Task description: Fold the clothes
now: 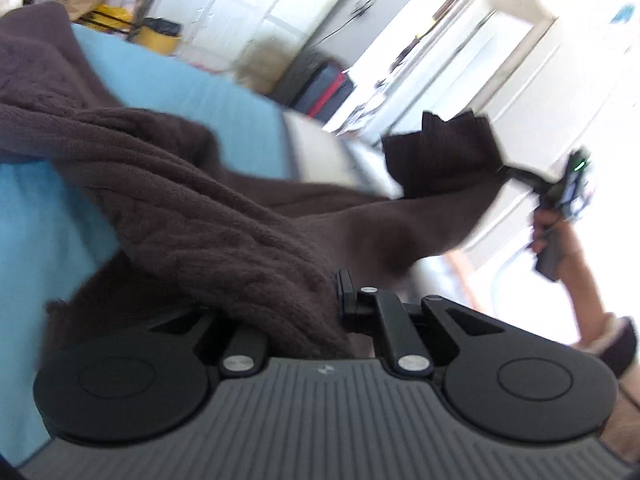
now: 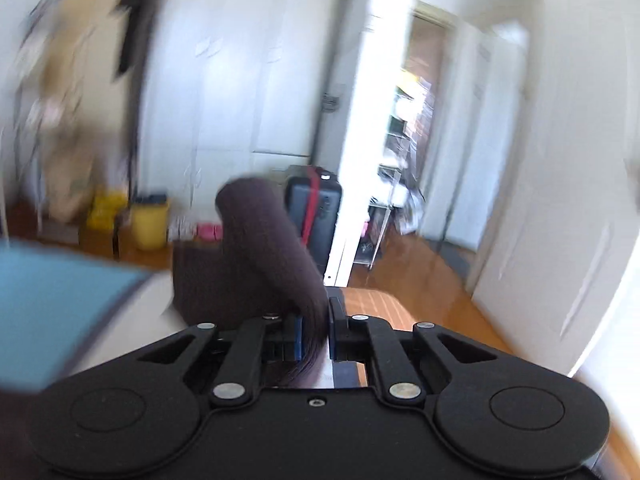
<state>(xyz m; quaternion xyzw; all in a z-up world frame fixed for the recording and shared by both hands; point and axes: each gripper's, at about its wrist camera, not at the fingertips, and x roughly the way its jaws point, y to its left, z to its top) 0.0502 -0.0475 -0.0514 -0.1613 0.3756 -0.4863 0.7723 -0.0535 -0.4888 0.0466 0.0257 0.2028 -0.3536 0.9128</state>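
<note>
Brown knitted fabric, a thick sweater (image 1: 168, 200), lies draped over a light blue sheet (image 1: 44, 264) and is lifted at two points. Its near bulk spills across the left gripper (image 1: 320, 300), whose jaws are closed on the knit; only the right finger shows, the other is buried under the wool. Across the left wrist view a sleeve stretches up to the right gripper (image 1: 505, 169), held in the person's right hand (image 1: 550, 236), with the cuff bunched above its tips. From the right wrist camera the right gripper (image 2: 316, 328) has its jaws pinched narrow on the dark sleeve, which arches upward. Behind it stands what seems to be a dark suitcase (image 2: 320, 208), blurred.
</note>
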